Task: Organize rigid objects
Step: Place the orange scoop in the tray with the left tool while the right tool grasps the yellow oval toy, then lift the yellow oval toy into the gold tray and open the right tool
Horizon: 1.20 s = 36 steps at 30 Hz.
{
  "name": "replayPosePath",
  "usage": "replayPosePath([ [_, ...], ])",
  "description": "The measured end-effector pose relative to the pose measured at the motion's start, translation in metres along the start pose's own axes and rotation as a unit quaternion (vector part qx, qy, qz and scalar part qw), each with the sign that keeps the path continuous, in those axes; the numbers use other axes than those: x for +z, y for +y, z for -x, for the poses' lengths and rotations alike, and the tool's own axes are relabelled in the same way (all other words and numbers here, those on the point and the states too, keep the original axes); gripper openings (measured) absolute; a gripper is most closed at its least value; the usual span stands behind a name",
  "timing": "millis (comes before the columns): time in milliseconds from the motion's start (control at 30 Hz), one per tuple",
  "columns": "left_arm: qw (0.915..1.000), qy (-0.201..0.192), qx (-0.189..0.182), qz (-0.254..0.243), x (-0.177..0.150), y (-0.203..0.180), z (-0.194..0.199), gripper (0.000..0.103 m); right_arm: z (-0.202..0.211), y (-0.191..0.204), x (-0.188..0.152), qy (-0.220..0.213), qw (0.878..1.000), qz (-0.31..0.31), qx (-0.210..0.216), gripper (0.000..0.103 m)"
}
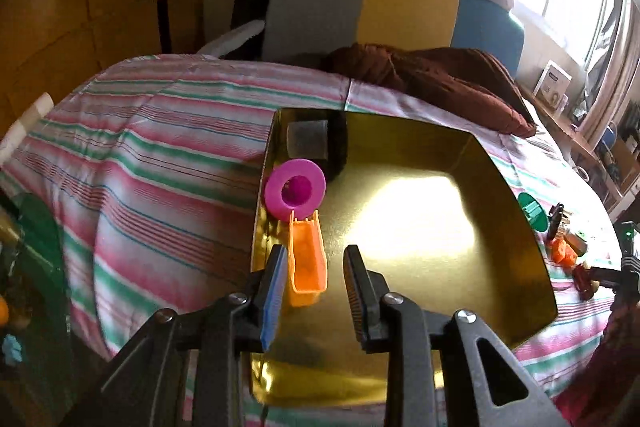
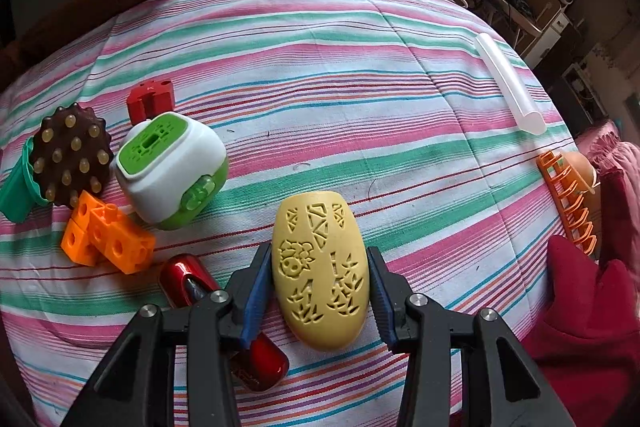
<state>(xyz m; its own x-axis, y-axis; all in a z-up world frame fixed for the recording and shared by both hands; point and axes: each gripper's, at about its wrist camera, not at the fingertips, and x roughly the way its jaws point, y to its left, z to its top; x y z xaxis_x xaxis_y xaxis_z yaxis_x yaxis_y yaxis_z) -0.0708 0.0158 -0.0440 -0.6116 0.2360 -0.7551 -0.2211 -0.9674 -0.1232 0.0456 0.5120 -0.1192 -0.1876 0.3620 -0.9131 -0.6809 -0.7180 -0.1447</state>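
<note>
The left tool (image 1: 316,259) hung over the gold tray (image 1: 516,195), its fingers spread with nothing between them; the orange trough-shaped piece (image 1: 308,263) lay in the tray just beyond the left finger, not pinched. Past it sat a pink funnel-like ring (image 1: 295,191), touching the orange piece's far end, and behind that a grey block (image 1: 308,142) in the tray's far left corner. The tray rested on the striped bedspread (image 1: 160,131).

The right tool (image 2: 320,259) pinched the yellow patterned oval (image 2: 320,275) between both pads, low over the bedspread. To its left lay a red toy car (image 2: 188,275), orange linked cubes (image 2: 108,239), a green-and-white gadget (image 2: 172,171), a brown studded disc (image 2: 72,155) and a red block (image 2: 152,99). Far right lay a clear tube (image 2: 508,83).
</note>
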Motion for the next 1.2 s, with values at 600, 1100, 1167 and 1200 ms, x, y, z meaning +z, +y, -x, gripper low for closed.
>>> replayPosePath([
  [600, 0.9998, -0.010, 0.014, 0.009, -0.015, 0.000, 0.030, 0.031, 0.003, -0.005, 0.002, 0.000, 1.000, -0.014, 0.011, 0.045],
  [1100, 0.9995, -0.001, 0.029, 0.009, -0.021, 0.005, 0.028, 0.031, 0.009, -0.009, 0.003, -0.013, 0.999, -0.031, 0.031, 0.045],
  [1167, 0.9994, -0.003, 0.032, 0.008, -0.021, 0.005, 0.029, 0.031, 0.010, -0.010, 0.004, -0.018, 0.999, -0.033, 0.032, 0.045],
  [1200, 0.9994, -0.004, 0.033, 0.007, -0.020, 0.005, 0.029, 0.031, 0.011, -0.012, 0.005, -0.023, 0.998, -0.036, 0.035, 0.045],
])
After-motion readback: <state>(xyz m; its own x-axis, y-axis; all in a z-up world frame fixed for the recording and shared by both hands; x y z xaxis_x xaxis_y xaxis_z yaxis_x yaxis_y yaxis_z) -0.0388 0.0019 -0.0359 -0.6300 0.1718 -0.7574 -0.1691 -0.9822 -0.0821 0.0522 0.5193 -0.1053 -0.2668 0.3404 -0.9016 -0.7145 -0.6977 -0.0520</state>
